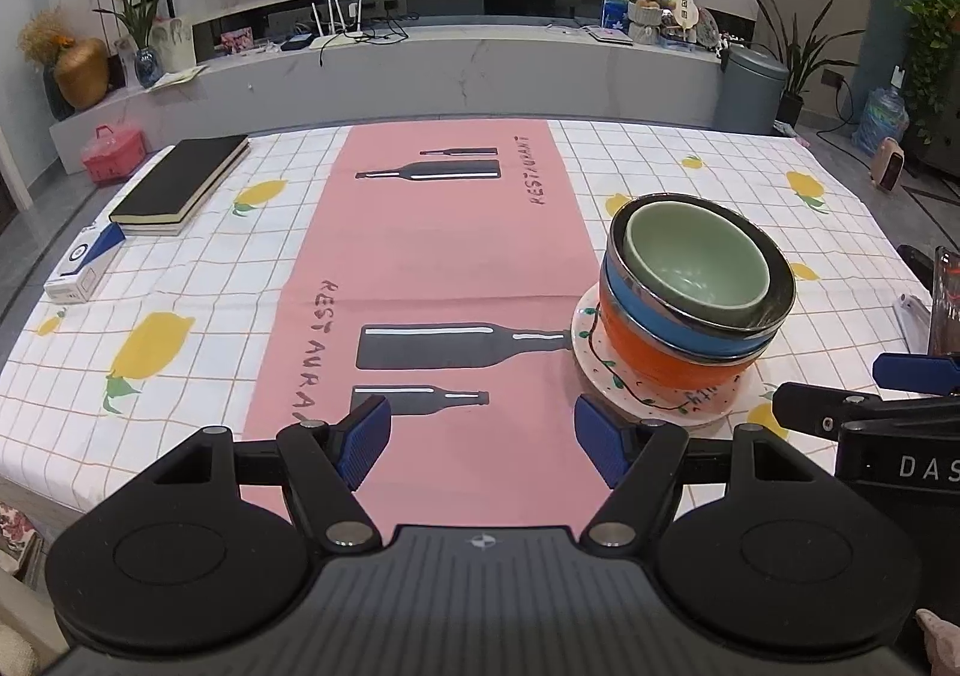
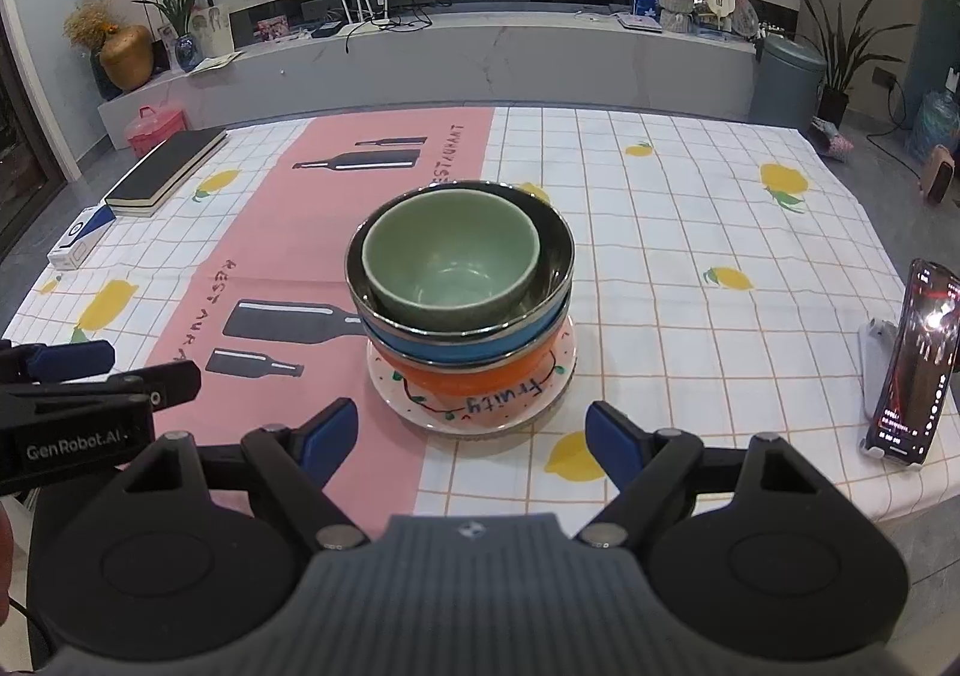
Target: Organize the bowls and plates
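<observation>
Right wrist view shows both grippers, right gripper (image 2: 468,430) and left gripper (image 1: 480,436), jaws released and empty, near the table's front edge facing nested ceramic bowls (image 2: 459,280) on a painted white plate (image 2: 555,382): probably heavy, brittle, best gripped at the plate's rim.

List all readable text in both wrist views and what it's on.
"RESTAURANT" – pink runner, printed twice, once at each end.
"fruity" – plate under the bowl stack, handwritten style.
"GenRobot.AI" – left tongs body, seen from the right wrist.
"DAS" – right tongs body, cut off at the frame edge.
Phone screen and white-and-blue box: too small to read.
</observation>
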A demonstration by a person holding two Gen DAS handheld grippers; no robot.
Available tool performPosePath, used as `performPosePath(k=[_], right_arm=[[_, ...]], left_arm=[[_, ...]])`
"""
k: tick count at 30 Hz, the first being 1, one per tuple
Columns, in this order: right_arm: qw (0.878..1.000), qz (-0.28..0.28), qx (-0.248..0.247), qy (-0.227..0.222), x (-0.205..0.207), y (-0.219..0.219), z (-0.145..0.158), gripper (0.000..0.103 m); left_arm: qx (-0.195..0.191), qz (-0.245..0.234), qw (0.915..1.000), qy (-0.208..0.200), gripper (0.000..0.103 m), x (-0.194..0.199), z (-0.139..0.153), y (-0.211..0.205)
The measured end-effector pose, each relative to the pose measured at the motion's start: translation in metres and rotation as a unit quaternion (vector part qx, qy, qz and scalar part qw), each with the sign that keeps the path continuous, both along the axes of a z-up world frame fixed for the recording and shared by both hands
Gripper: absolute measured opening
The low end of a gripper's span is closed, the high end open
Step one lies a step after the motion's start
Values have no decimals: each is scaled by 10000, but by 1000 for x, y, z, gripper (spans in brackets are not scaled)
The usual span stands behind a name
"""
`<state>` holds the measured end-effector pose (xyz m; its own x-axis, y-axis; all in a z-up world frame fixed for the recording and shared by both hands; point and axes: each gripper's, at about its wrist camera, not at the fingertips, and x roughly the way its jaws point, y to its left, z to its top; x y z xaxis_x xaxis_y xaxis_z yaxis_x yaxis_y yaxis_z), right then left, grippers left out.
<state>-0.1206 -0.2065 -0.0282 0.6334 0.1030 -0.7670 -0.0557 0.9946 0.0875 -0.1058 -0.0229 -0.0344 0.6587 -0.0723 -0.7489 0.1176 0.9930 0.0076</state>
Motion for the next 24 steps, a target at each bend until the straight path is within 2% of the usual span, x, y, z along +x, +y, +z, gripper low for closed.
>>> performPosePath(k=[24], right_arm=[[9999,109,-92,71,1,6,-1,82]], left_arm=[[-7,33,10000,24,82,2,2,2]])
